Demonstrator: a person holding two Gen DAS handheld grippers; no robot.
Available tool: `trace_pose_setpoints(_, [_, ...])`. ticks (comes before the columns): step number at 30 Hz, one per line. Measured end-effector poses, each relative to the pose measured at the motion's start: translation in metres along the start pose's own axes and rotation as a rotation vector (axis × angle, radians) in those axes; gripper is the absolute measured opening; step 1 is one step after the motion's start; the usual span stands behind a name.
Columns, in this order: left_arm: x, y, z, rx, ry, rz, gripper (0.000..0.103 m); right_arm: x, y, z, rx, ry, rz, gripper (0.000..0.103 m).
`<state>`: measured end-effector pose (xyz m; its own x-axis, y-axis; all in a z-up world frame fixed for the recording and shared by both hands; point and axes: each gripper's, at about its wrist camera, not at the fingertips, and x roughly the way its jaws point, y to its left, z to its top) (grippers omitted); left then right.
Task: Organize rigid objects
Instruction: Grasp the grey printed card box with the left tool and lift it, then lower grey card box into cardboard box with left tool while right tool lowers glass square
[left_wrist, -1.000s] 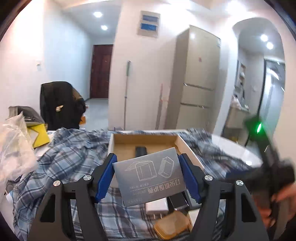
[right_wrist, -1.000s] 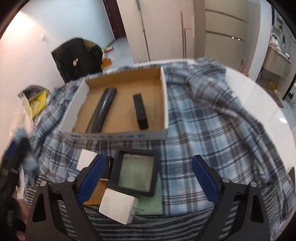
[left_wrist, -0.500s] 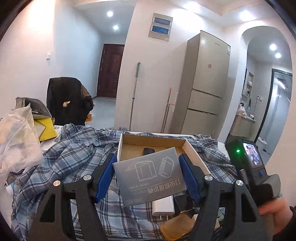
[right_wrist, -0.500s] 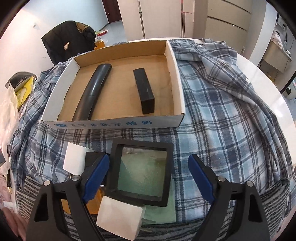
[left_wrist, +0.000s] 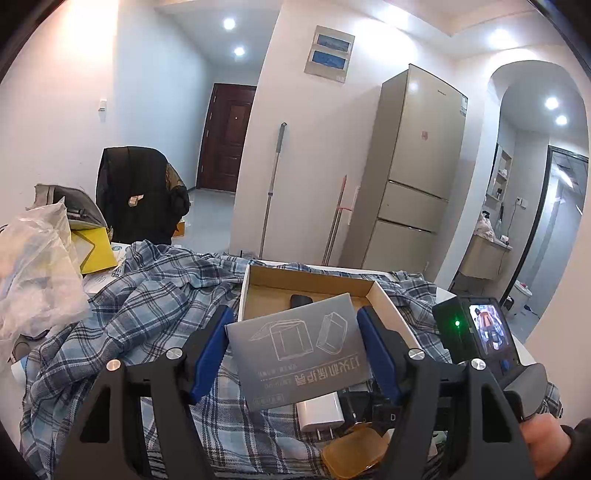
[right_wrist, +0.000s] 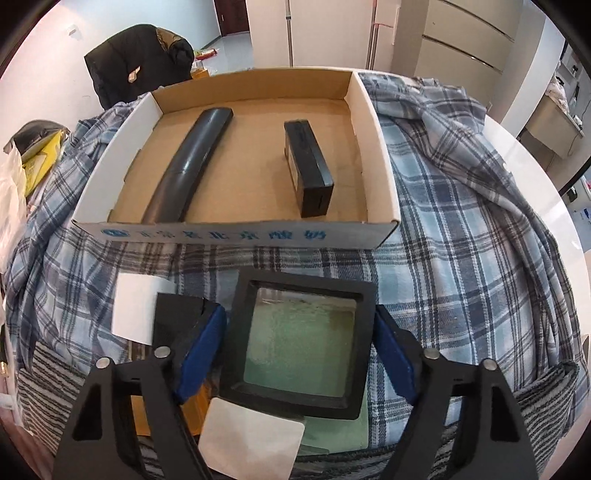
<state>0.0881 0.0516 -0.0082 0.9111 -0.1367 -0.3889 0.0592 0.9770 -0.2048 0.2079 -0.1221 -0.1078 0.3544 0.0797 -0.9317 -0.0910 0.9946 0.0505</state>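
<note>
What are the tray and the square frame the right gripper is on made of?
Tray: corrugated cardboard, bare brown inside, white printed outside; folded corners show. Square frame, between the right gripper's pads: looks like matte black moulded plastic with a greenish translucent pane, glass or acrylic; cannot tell which.

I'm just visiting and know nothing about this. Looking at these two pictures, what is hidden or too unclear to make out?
- Left wrist view: the grey printed cardboard box in the left gripper hides most of the open cardboard tray; only one dark object's tip shows.
- Left wrist view: the white charger and amber plastic case are partly covered by that box and the fingers.
- Right wrist view: the black square frame between the right gripper's fingers covers whatever lies beneath; firm contact is unclear.
</note>
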Motion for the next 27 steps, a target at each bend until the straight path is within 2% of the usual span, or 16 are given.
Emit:
trace_pose_setpoints(3, [0.000, -0.001, 0.000, 0.006, -0.002, 0.002, 0.071, -0.001, -0.006, -0.002, 0.015, 0.006, 0.019, 0.071])
trace_pose_setpoints(10, [-0.008, -0.006, 0.004, 0.045, -0.032, 0.003, 0.071, -0.027, -0.016, -0.013, -0.024, -0.084, 0.000, 0.071])
trace_pose_setpoints(16, [-0.032, -0.003, 0.020, 0.055, -0.119, 0.011, 0.071, -0.062, -0.023, -0.023, -0.050, -0.152, 0.048, 0.071])
trace_pose_setpoints(21, [-0.052, -0.013, 0.028, 0.098, -0.184, 0.034, 0.071, -0.100, -0.024, -0.026, -0.086, -0.263, 0.086, 0.071])
trace_pose_setpoints(27, [-0.091, -0.027, 0.040, 0.155, -0.328, 0.067, 0.071, -0.158, -0.022, -0.028, -0.113, -0.452, 0.122, 0.071])
